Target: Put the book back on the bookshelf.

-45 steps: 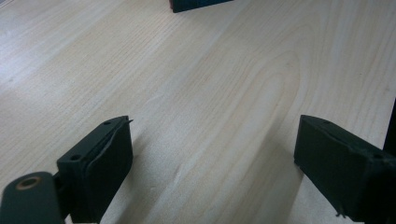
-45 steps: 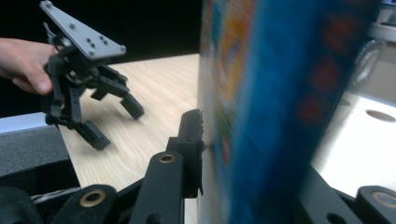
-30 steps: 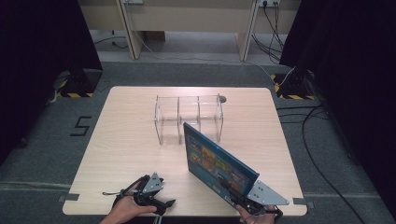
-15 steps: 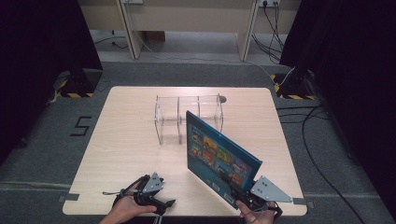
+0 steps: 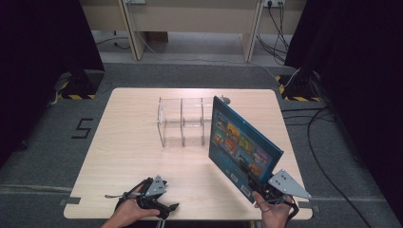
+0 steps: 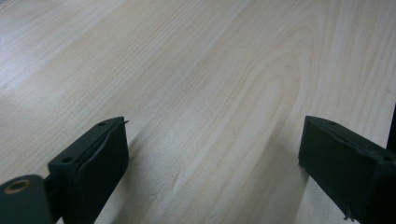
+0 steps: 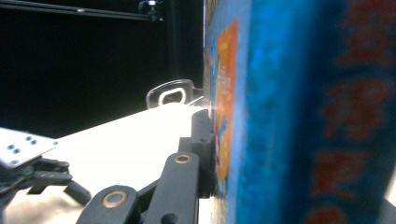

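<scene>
While the right gripper (image 5: 260, 190) grips a big blue picture book (image 5: 240, 145) upright beside the clear acrylic divider rack (image 5: 183, 121), left gripper (image 5: 159, 205) fingers spread wide at the pale wooden surface (image 5: 123, 142) near edge, loads of bare room between.

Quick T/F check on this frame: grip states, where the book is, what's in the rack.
1. The right tool is shut on the blue book. True.
2. The book lies flat on the table. False: it is held up on edge, tilted.
3. The left tool is open, holding nothing. True: in the left gripper view its jaws stand wide apart over bare wood.
4. The clear rack already holds a book. False: its compartments look empty.
5. The left tool is beside the rack. False: it sits at the table's near edge, well apart from it.
</scene>
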### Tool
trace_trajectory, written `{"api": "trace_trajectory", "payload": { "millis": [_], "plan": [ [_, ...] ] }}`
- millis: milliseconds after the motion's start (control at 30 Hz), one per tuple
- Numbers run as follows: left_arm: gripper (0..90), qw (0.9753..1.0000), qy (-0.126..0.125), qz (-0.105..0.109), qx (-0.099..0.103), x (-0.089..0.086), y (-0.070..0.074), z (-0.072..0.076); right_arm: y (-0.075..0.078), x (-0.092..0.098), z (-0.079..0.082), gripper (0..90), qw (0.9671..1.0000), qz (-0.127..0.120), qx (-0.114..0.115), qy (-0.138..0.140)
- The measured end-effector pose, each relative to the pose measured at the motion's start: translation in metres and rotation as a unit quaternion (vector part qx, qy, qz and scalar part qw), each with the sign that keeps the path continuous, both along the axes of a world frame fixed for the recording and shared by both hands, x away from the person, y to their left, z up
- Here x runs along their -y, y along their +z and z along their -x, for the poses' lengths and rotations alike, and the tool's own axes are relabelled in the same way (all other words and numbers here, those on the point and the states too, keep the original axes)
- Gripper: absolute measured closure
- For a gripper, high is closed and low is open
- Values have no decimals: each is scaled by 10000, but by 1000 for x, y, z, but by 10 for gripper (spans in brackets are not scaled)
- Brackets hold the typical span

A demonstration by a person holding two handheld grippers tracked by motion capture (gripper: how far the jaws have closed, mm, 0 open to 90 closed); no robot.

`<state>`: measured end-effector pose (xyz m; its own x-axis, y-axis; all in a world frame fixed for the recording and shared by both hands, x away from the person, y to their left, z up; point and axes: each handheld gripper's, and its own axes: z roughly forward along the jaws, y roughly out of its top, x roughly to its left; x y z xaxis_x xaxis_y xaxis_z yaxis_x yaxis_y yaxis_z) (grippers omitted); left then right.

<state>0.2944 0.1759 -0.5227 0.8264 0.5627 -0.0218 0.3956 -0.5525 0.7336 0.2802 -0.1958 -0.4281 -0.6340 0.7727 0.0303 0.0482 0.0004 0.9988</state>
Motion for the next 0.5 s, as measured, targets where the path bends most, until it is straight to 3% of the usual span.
{"api": "trace_trajectory", "payload": {
  "millis": [500],
  "plan": [
    [0, 10000, -82, -29, 3, 3, -2, -3, 10, -16, -43, 831, 9985, -219, -129, -494]
  ]
}}
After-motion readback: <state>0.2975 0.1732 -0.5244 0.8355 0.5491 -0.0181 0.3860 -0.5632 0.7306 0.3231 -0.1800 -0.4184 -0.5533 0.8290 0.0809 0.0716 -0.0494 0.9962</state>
